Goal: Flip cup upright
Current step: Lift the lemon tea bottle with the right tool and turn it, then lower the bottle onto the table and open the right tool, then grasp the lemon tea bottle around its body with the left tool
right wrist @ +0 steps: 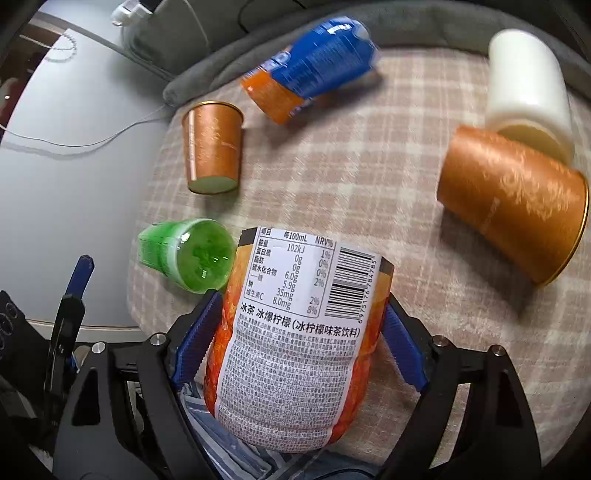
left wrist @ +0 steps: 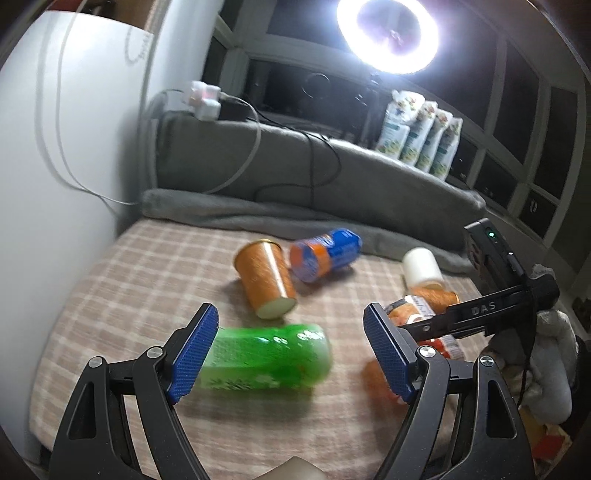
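Right gripper (right wrist: 295,332): jaws closed on the sides of an orange-labelled cup (right wrist: 295,332), blue pads pressed against both flanks; the printed nutrition panel and barcode are turned toward the camera. The cup is seen tilted, its far end pointing away along the fingers, above the checked blanket (right wrist: 369,166). Whether it touches the blanket cannot be told.

Left gripper (left wrist: 291,347): jaws spread wide, nothing held. A green cup (left wrist: 266,356) is seen lying on its side between and just beyond the pads, near the left pad; contact cannot be told because of blur. The gripper is angled down toward the blanket.

Beyond the right jaws, left: the green cup's base, and further out a small copper cup (right wrist: 212,147) lying on its side, base toward the camera. Ahead: a blue-and-orange cup (right wrist: 310,70) on its side, near the grey rolled blanket (right wrist: 207,70). Ahead right: a large copper cup (right wrist: 513,203) on its side, with a white cup (right wrist: 524,85) touching it at the far end.

Beyond the left jaws, far: a lit ring light (left wrist: 388,33) and a row of printed packets (left wrist: 417,133) on a ledge.
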Demonstrator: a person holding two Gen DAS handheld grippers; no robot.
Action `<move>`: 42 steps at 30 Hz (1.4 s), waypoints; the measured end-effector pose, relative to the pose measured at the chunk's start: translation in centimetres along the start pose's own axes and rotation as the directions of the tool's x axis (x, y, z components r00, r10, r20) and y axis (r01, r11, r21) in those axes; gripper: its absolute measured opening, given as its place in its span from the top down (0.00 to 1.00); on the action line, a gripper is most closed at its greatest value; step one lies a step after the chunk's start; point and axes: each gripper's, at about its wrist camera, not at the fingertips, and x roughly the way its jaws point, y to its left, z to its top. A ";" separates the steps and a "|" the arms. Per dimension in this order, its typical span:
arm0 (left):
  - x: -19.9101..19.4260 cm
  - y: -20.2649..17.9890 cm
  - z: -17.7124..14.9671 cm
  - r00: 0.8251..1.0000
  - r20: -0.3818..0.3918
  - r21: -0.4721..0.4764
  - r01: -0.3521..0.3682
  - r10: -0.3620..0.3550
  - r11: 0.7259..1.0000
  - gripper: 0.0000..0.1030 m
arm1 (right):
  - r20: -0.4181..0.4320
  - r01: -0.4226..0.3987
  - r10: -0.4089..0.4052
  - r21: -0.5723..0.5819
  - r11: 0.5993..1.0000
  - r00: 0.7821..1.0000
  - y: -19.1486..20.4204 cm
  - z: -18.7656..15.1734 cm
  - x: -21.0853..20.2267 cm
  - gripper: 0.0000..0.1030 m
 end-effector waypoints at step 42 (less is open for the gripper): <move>12.2 -6.1 1.3 0.782 -0.521 -0.147 0.311 -0.341 0.939 0.21 | 0.513 0.193 -0.235 0.134 0.972 0.826 -6.8 -13.4 -17.0 0.14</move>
